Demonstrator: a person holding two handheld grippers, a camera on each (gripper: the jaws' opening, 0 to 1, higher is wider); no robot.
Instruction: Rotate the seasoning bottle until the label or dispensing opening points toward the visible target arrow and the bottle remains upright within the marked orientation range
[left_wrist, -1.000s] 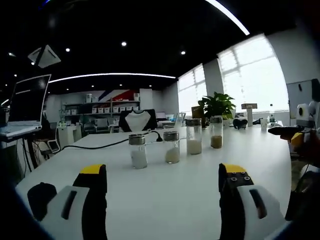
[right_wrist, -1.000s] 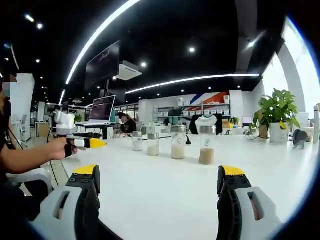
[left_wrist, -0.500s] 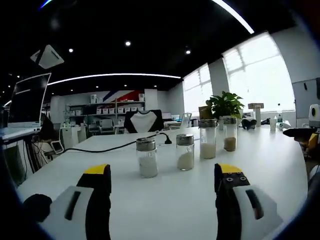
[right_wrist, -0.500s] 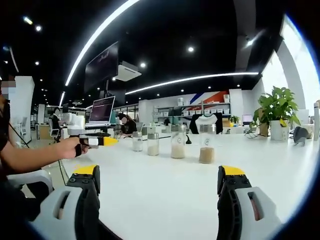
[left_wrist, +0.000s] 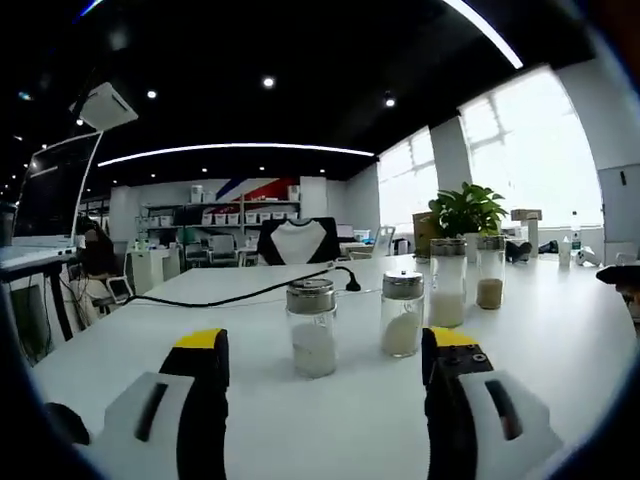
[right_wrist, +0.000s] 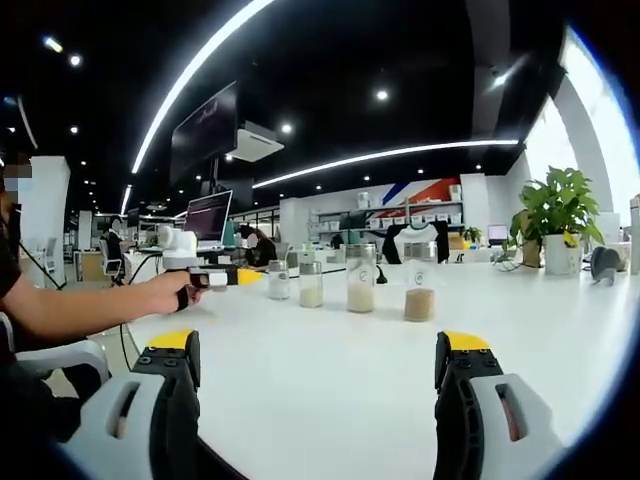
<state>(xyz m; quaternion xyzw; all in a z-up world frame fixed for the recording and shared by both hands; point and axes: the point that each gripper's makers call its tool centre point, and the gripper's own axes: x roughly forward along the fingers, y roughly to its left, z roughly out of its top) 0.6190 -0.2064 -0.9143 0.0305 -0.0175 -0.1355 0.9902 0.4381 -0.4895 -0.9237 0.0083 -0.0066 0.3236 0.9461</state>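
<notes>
Task's barely begun imo: left tool (left_wrist: 318, 372) is wide open w/ nothing in it, lined up on the nearest seasoning bottle (left_wrist: 312, 328), upright on the white worktop (left_wrist: 540, 330). Right tool (right_wrist: 318, 372) is open and empty too. No arrow visible. 3 other bottles (left_wrist: 403, 313) and a black cable (left_wrist: 240, 295) sit nearby.

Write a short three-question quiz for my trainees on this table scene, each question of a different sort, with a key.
1. True or false: the left tongs are shut on a bottle.
2. How many seasoning bottles stand in the row on the white table?
3. In the left gripper view, the bottle nearest the left tongs is: A) the brown-filled bottle B) the first white-filled bottle C) the tall bottle.

Key: 1 false, they are open, short of the row. 2 four. 3 B.
</notes>
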